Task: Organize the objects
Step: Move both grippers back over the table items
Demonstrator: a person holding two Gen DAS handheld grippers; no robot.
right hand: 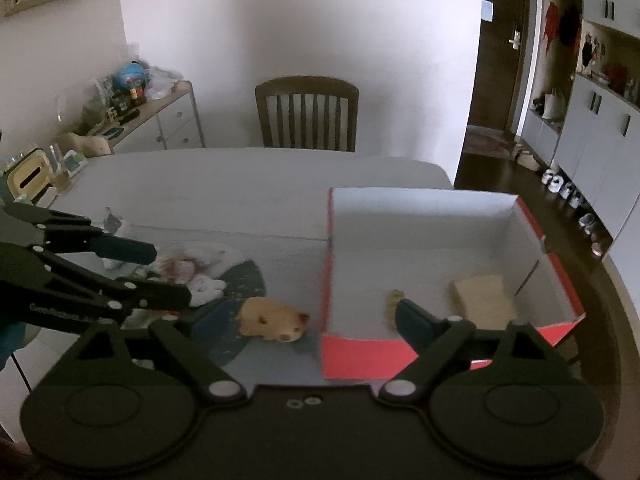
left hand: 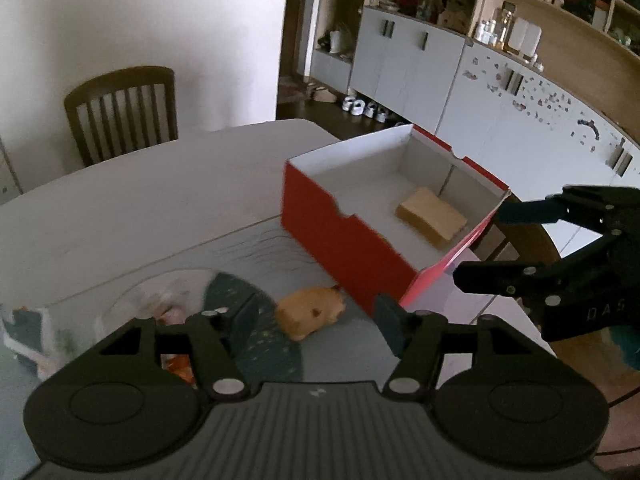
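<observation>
Left gripper (left hand: 316, 320) has its jaws apart with nothing gripped, hanging over the table (left hand: 140, 200) just left of the red box (left hand: 340, 240), with the tan hamster toy (left hand: 312, 312) lying on the mat between the fingertips and nearly touching the box's outer wall. Right gripper (right hand: 304, 320) is spread wide and empty too, its right finger (right hand: 416, 320) over the box's near wall. Inside the box: a tan block (right hand: 482, 296) near its right wall and a small yellowish item (right hand: 394, 300), too blurred to identify; a pile of pale toys (right hand: 196, 272) sits left of the hamster toy.
</observation>
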